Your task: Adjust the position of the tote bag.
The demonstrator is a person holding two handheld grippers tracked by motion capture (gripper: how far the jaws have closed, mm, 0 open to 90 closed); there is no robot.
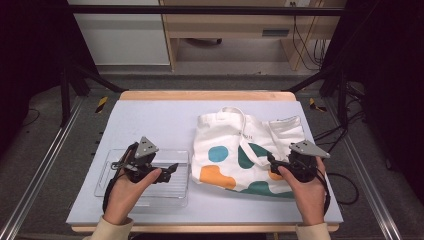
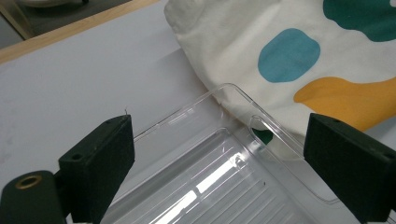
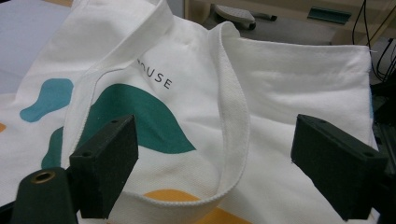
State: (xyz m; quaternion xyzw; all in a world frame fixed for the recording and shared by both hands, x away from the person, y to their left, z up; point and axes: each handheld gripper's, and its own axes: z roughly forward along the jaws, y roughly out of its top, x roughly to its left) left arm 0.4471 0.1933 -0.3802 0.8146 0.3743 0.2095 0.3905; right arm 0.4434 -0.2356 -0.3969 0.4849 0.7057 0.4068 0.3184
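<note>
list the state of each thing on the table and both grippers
tote bag: lying flat, handle loose on top
clear tray: empty, upright, corner touching the bag's edge
left gripper: jaws open, over the tray
right gripper: jaws open, over the bag's handle

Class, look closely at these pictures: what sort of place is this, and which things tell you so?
Probably a lab or recording workshop, not a home: a black metal frame surrounds the table, loose cables hang behind, and bare workbench shelving stands beyond.
</note>
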